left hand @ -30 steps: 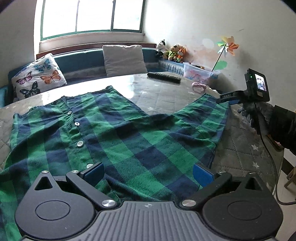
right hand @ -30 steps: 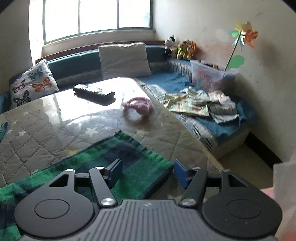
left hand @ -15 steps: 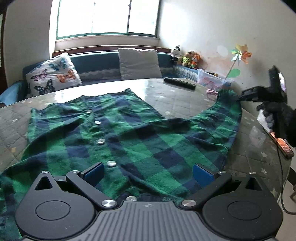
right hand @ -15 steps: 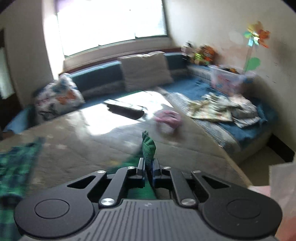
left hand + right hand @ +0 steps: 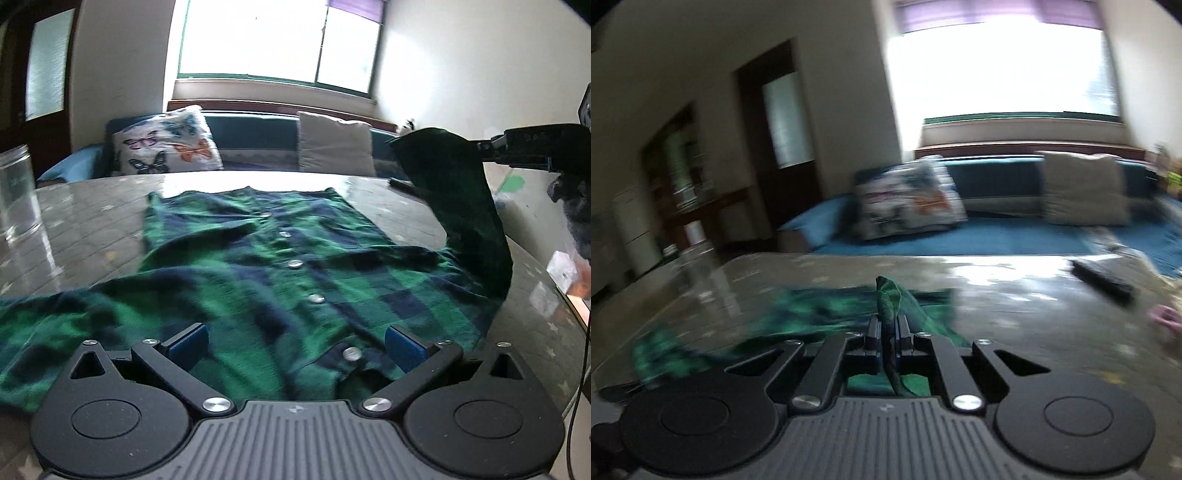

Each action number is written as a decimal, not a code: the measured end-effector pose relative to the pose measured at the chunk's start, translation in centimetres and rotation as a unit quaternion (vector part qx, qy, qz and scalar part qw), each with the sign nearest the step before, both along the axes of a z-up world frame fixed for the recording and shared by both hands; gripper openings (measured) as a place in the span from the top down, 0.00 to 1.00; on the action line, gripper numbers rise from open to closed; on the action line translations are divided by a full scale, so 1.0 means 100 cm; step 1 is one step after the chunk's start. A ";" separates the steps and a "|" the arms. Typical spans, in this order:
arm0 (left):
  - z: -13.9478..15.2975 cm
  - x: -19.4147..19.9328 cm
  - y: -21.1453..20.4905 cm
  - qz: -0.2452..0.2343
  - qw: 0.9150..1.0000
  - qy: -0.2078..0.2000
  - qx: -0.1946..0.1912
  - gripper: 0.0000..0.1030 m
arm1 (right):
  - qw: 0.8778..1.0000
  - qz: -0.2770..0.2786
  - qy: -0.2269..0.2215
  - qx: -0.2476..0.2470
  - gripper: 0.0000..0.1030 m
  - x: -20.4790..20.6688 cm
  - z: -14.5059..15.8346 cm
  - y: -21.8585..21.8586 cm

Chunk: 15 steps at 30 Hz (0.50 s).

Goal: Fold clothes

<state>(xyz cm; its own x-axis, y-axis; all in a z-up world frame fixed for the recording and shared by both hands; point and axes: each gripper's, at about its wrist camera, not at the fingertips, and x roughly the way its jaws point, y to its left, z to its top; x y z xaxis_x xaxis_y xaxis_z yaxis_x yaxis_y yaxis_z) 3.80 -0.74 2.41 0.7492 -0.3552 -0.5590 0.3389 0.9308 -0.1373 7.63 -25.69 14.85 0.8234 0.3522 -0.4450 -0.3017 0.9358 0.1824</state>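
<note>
A green and navy plaid shirt (image 5: 280,266) lies spread, buttons up, on the glossy quilted table (image 5: 92,229). My left gripper (image 5: 295,341) is open and hovers low over the shirt's near edge, touching nothing. My right gripper (image 5: 888,326) is shut on the shirt's sleeve end (image 5: 888,295). In the left wrist view the right gripper (image 5: 484,147) holds that sleeve (image 5: 458,192) raised well above the table at the right, the cloth hanging down to the shirt body.
A glass jar (image 5: 16,192) stands at the table's left. A black remote (image 5: 1104,278) and a pink item (image 5: 1165,319) lie on the table's far right. A blue sofa with a butterfly cushion (image 5: 166,146) and a grey cushion (image 5: 334,147) runs behind the table.
My right gripper closed on the sleeve end, lifted it off the table and swung left toward the shirt's middle. My left gripper stayed open and shifted left along the shirt's near edge.
</note>
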 end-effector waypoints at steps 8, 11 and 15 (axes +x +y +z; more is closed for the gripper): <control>-0.007 -0.016 0.035 0.040 0.999 0.003 -0.011 0.00 | 0.990 0.135 0.033 -0.020 0.94 -0.002 -0.017 0.106; -0.009 -0.019 0.043 0.051 0.999 0.004 -0.015 0.00 | 0.985 0.163 0.045 -0.024 0.94 -0.007 -0.026 0.131; -0.011 -0.018 0.045 0.055 0.998 0.008 -0.018 0.00 | 0.978 0.199 0.061 -0.022 0.77 -0.017 -0.034 0.143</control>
<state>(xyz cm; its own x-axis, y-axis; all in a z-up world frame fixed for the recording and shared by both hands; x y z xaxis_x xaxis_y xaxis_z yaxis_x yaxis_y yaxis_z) 2.02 3.73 1.35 0.7756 -0.2924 -0.5594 0.2333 0.9563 -0.1762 5.91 -11.35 11.46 0.5653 0.6115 -0.5536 -0.6218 0.7569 0.2012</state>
